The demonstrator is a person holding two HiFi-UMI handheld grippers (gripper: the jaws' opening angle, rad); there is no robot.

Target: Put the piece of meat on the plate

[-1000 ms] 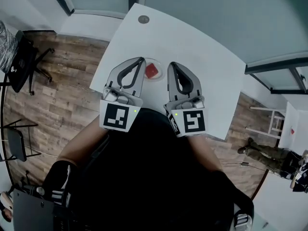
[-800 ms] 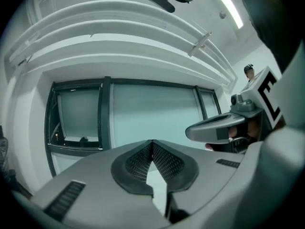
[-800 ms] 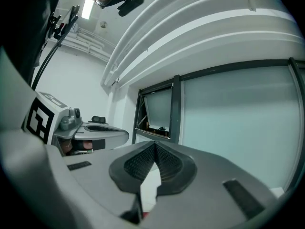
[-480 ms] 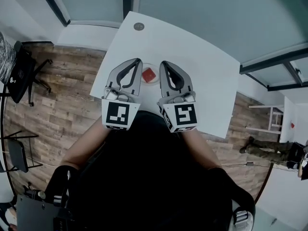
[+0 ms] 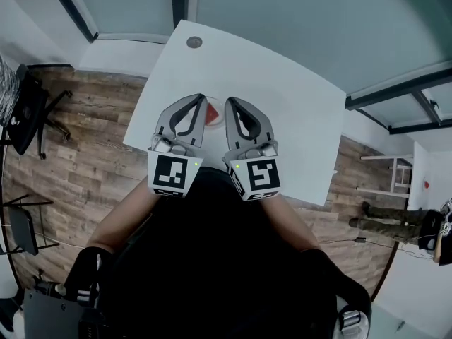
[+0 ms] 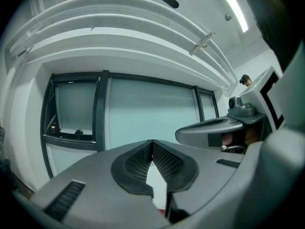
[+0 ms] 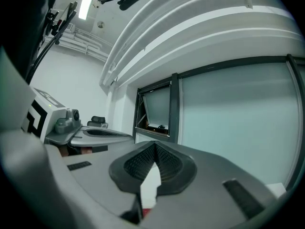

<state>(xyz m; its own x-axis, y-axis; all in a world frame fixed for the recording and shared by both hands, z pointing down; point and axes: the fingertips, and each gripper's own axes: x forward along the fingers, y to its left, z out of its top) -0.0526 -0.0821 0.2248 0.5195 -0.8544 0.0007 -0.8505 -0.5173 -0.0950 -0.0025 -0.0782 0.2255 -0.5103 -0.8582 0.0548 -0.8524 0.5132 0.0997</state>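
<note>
A small red piece of meat (image 5: 211, 111) lies on a pale round plate (image 5: 218, 121) on the white table (image 5: 282, 104). My two grippers are held level over the table's near part, side by side, and the meat shows in the narrow gap between them. The left gripper (image 5: 200, 99) is just left of the meat and the right gripper (image 5: 229, 102) just right of it. In the left gripper view the left gripper (image 6: 152, 142) is shut and holds nothing. The right gripper (image 7: 155, 145) in its own view is likewise shut and holds nothing.
A small round grey disc (image 5: 193, 42) is set in the table near its far corner. Wood floor with a black office chair (image 5: 25, 108) lies to the left. Glass walls stand behind the table. A person (image 5: 385, 214) is at the far right.
The two grippers have drawn closer together, narrowing the gap over the plate. The meat is now partly hidden between them. Both stayed shut.
</note>
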